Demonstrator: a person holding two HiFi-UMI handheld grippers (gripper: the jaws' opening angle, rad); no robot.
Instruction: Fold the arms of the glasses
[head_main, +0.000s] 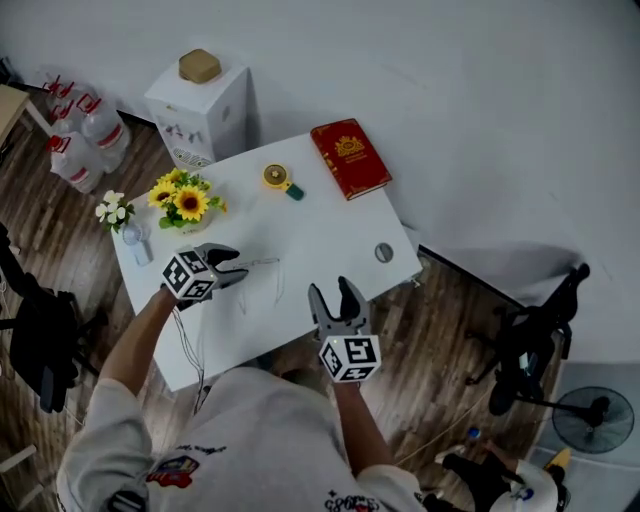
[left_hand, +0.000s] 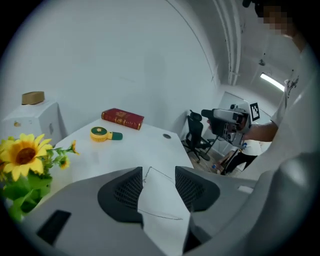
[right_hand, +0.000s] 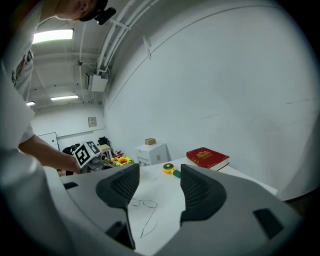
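Observation:
Thin wire glasses (head_main: 268, 264) lie on the white table (head_main: 330, 225) with both arms spread out. My left gripper (head_main: 240, 266) is at their left end, low over the table. In the left gripper view a wire part of the glasses (left_hand: 156, 171) lies between the two jaws, which stand apart and do not press on it. My right gripper (head_main: 331, 290) hovers near the table's front edge, open and empty. In the right gripper view the glasses (right_hand: 143, 203) lie ahead of it, lenses far and arms pointing back toward it.
A red book (head_main: 349, 157) lies at the table's far corner, with a yellow and green round gadget (head_main: 278, 178) beside it. Sunflowers (head_main: 185, 200) stand at the left edge. A white cabinet (head_main: 200, 115) and water bottles (head_main: 85, 140) are beyond; a black chair (head_main: 530, 340) is on the right.

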